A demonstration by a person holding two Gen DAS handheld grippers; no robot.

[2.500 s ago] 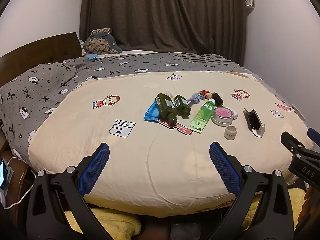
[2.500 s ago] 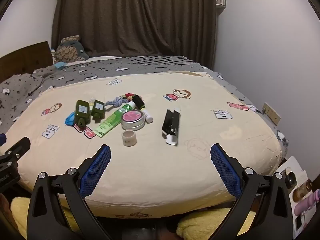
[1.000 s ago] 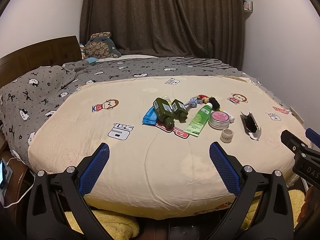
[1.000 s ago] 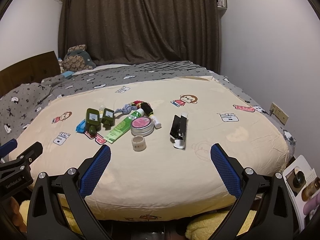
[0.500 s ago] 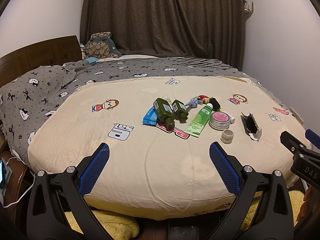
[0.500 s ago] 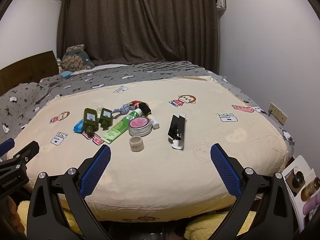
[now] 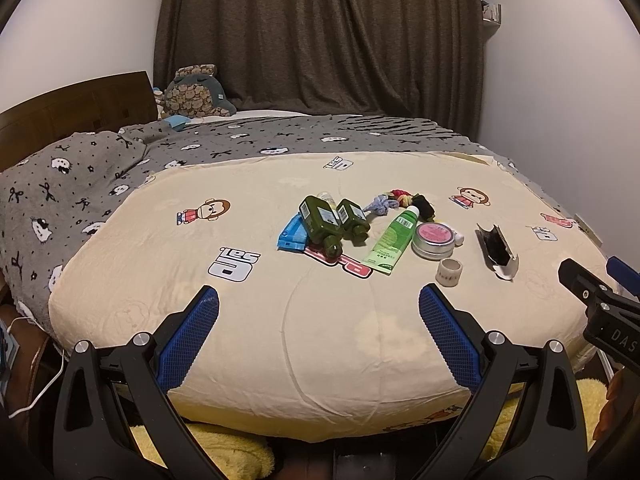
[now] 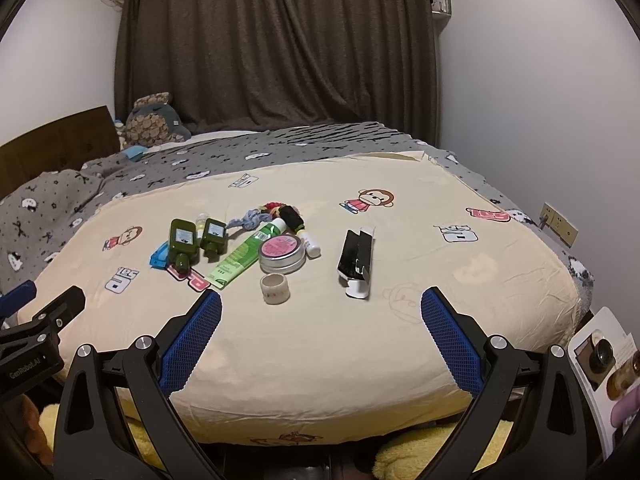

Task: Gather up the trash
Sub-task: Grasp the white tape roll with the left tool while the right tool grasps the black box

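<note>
Cream fabric printed with cartoon monkeys covers the bed (image 7: 320, 340), which fills the middle of both views. A cluster of small things is seen at the centre of the left wrist view: two dark green bottles (image 7: 320, 222) lie side by side, touching, with a blue packet (image 7: 291, 234) just left of them and partly under the larger one. A green tube (image 7: 394, 238) lies slanted to their right, and a round tin (image 7: 434, 238) with a pink lid is set just beside the tube. A small white ring-shaped cap (image 7: 449, 272) is seen below the tin, apart from it. A bundle of coloured hair ties (image 7: 396, 200) lies above the tube. A torn black-and-white box (image 7: 496, 246) lies to the right, well apart from the cluster; in the right wrist view the box (image 8: 357, 264) is found just right of centre.

The left claw (image 7: 318, 316) is held wide apart at the bottom of its frame, nothing between its blue pads (image 7: 188, 340). The right claw (image 8: 320, 320) is likewise spread apart and holds nothing. Both are held short of the items, over the near edge of the bed. A grey patterned blanket (image 7: 80, 176) is seen in the upper left, with a stuffed toy (image 7: 196, 94) above it and a dark curtain (image 7: 320, 32) across the top.
</note>
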